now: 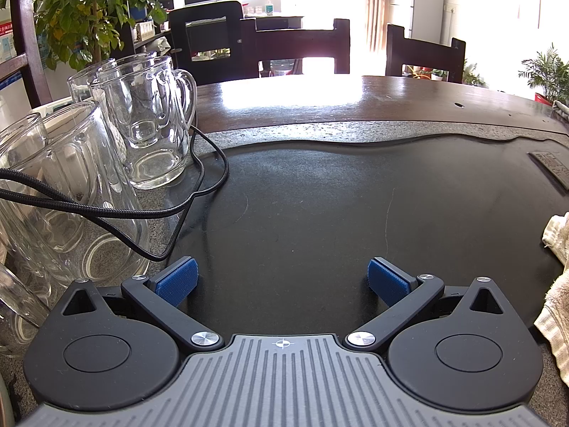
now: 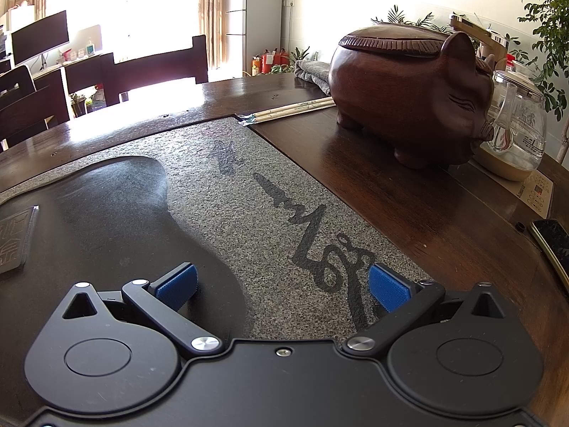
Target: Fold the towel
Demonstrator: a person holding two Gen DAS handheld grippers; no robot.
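- the left tongs [image 1: 282, 279] are spread wide and hold nothing; they hang low over the dark slab [image 1: 320, 213] set into the bench [image 1: 426, 99], with only bare slab between the blue pads [image 1: 176, 280].
- the right tongs [image 2: 282, 283] are spread just as wide and are also empty, sitting above the edge where the dark slab meets the speckled stone [image 2: 249, 185].
- my reading: both are held apart and low because no grasp has begun; each looks ready to take a corner once it is brought to the cloth.
- the towel [image 1: 556, 284] shows only in the left view, a cream, ribbed, bunched heap at the far right edge, lying on the slab to the right of the left tongs and apart from them. the right view does not show it at all.
- so the towel probably lies between the two tongs, behind the right camera's view; that is a guess.
- its visible part runs roughly near-to-far along the frame edge, but it is crumpled and cut off, so i cannot tell its true long axis or which way a hem points.
- the glass mugs [image 1: 142, 121] and a black cable [image 1: 199, 178] crowd the left side, and a wooden pig [image 2: 409, 92] sits to the right, which may be why the open slab is kept for folding.
- the fold looks not yet started.
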